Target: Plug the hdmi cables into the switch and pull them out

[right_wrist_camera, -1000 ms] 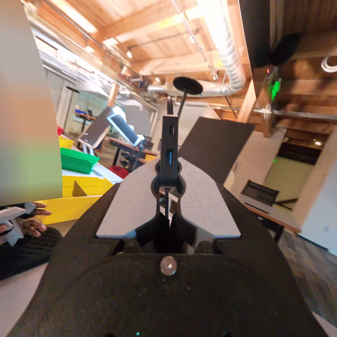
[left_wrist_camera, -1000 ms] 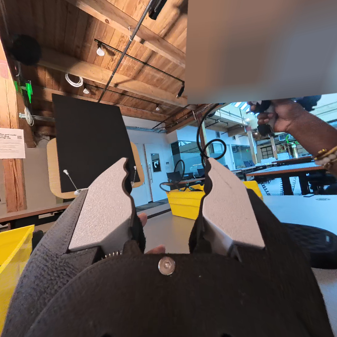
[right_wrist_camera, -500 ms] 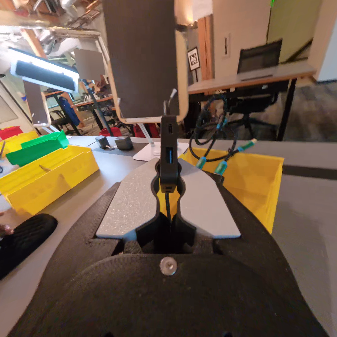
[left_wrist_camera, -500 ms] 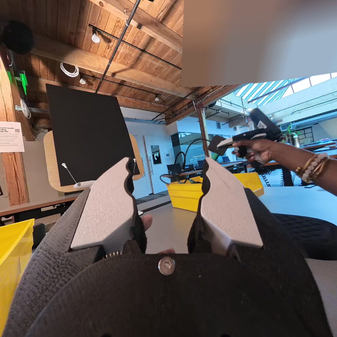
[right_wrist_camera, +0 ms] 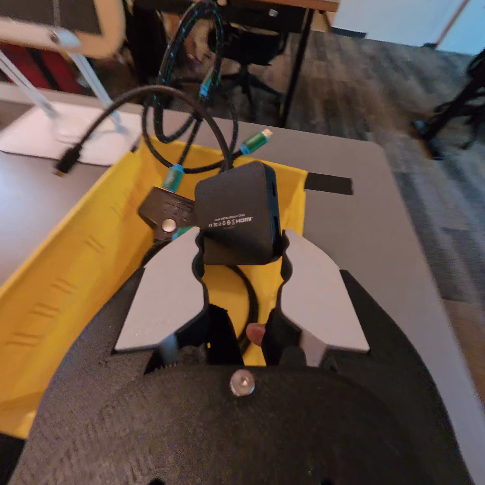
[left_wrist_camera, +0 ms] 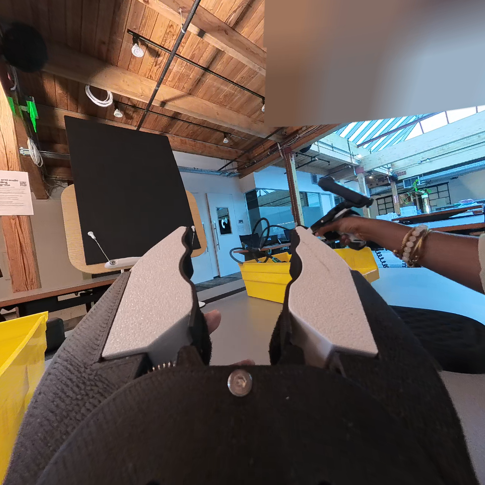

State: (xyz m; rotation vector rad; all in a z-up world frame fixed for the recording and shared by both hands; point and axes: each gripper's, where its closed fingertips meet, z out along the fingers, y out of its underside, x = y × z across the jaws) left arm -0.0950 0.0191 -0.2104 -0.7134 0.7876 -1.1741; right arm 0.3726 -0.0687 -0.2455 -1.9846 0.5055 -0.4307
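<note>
My right gripper (right_wrist_camera: 240, 233) hangs over a yellow bin (right_wrist_camera: 78, 262) with its jaws spread wide. The black square switch (right_wrist_camera: 236, 210) lies flat between the fingertips, label side up, no longer pinched by its thin edge. A smaller black switch with a silver button (right_wrist_camera: 168, 210) lies in the bin, with a green-blue HDMI plug (right_wrist_camera: 173, 178) in it. Another green plug (right_wrist_camera: 256, 140) and black braided cables (right_wrist_camera: 183, 78) loop above the bin. My left gripper (left_wrist_camera: 240, 232) is open and empty, tilted upward. The right gripper (left_wrist_camera: 341, 220) shows there over the bin (left_wrist_camera: 265, 278).
The bin stands on a grey table (right_wrist_camera: 354, 210) near its far edge, with floor beyond. A white stand base (right_wrist_camera: 52, 131) holds a black panel (left_wrist_camera: 126, 189) left of the bin. Another yellow bin (left_wrist_camera: 15, 367) is at the left. A black pad (left_wrist_camera: 446, 338) lies on the table. The grippers' ends are close to 50 cm from one another. To reach the green-blue HDMI plug (right_wrist_camera: 173, 178) in a straight line is about 12 cm for my right fingers, about 45 cm for my left.
My right gripper swung down from pointing upward to over the bin, then opened; the switch it pinched by its edge has turned flat between the fingers. My left gripper stayed open and barely moved.
</note>
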